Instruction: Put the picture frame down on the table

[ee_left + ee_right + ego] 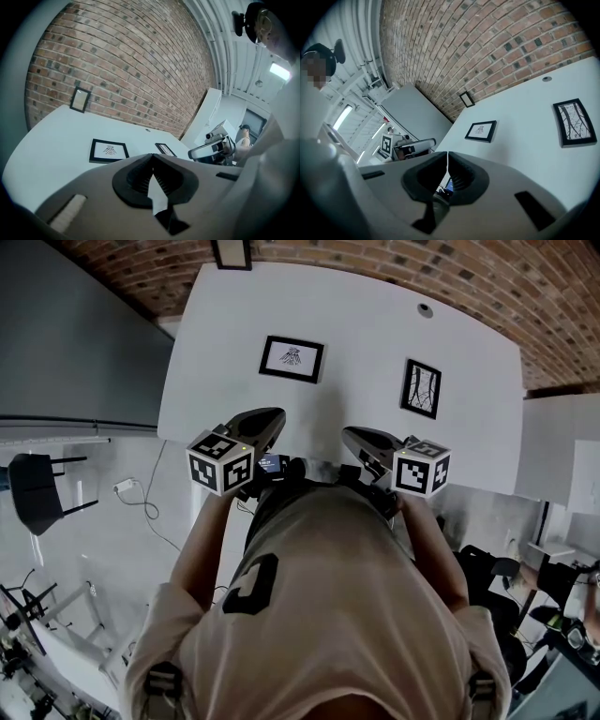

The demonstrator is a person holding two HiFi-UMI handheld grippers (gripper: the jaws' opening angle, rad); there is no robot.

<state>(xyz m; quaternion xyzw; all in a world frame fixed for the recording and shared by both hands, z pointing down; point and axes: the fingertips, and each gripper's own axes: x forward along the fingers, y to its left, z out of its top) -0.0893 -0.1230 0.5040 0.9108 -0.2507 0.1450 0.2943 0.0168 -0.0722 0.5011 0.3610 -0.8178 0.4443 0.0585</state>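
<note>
Two black picture frames lie flat on the white table [356, 315]: one with a small drawing [292, 358] [108, 150] [481, 131], and one with a branch drawing [421, 388] [165, 149] [575, 122]. A third frame [231, 253] [80, 99] [466, 99] leans against the brick wall at the table's far edge. My left gripper [267, 418] [152, 157] and right gripper [352, 434] [447, 154] hover at the table's near edge, close to my chest. Both are shut, with nothing between the jaws.
A small round fitting [425, 309] sits in the table top near the far right. A black chair [37, 488] stands on the floor to the left, with a cable and plug [127, 487] beside it. Office chairs and gear [525, 587] crowd the right.
</note>
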